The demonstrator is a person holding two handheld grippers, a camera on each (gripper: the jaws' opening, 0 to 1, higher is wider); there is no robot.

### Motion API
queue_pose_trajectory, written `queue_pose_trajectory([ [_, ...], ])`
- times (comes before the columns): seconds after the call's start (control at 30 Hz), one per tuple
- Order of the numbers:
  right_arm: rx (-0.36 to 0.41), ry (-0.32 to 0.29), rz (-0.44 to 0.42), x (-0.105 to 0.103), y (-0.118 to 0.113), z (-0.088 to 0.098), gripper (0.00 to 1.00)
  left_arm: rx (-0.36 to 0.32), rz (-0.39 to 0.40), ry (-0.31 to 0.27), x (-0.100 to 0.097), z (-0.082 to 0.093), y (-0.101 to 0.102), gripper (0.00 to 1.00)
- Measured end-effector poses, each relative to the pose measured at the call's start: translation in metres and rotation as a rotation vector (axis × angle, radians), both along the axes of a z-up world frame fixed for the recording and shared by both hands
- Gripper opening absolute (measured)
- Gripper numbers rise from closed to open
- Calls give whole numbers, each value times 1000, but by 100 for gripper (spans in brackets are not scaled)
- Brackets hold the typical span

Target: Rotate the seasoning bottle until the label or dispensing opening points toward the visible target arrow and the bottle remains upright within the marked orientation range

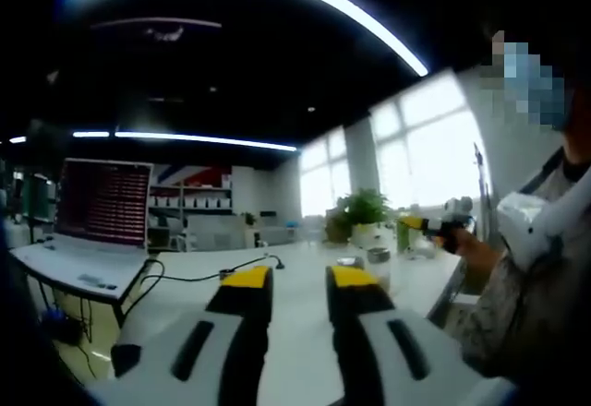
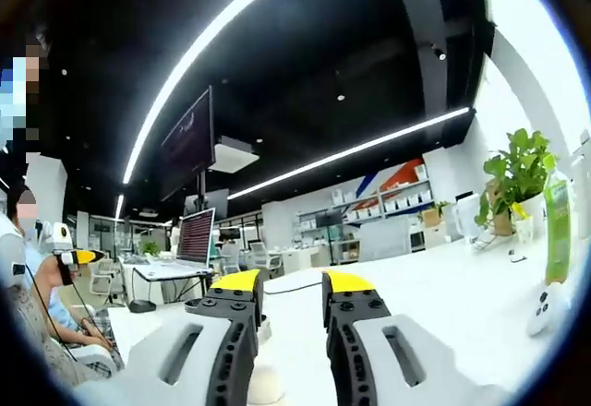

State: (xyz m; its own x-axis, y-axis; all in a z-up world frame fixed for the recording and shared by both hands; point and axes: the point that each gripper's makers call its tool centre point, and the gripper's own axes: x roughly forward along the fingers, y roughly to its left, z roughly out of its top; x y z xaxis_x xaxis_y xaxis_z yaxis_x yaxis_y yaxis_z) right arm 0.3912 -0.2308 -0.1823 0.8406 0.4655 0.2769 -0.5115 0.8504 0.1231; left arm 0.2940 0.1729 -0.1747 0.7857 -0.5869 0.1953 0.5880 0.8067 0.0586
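In the left gripper view my left gripper (image 1: 300, 279) is open above the white table (image 1: 305, 332), its yellow-tipped jaws apart with nothing between them. Just beyond its right jaw stands a small jar-like container (image 1: 379, 258); it is too blurred to name. The right gripper (image 1: 441, 226) is held up at the right by a person's hand. In the right gripper view my right gripper (image 2: 292, 283) is open over the same table (image 2: 443, 295). A tall green bottle (image 2: 557, 226) stands upright at the far right. The left gripper (image 2: 78, 256) shows at the far left.
A laptop (image 1: 102, 205) sits on a side desk with a black cable (image 1: 194, 275) running across the table. A potted plant (image 1: 365, 210) (image 2: 517, 173) stands at the table's far end. A small white object (image 2: 545, 309) lies near the green bottle. A person (image 1: 536, 268) stands close by.
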Motion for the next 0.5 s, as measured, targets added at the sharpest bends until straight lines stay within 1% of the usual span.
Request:
queue_pose_trajectory([
  [0.3, -26, 1, -23, -18, 2, -2, 24, 30, -16, -4, 14, -3, -1, 24],
  [0.4, -32, 11, -47, -23, -2, -6, 23, 35, -45, -4, 20, -3, -6, 24],
  [0.47, -18, 15, -65, -27, -5, -9, 23, 40, -77, -9, 26, -3, -12, 25],
  [0.5, -10, 18, -71, -29, -6, -10, 21, 41, -87, -9, 27, -3, -14, 25],
])
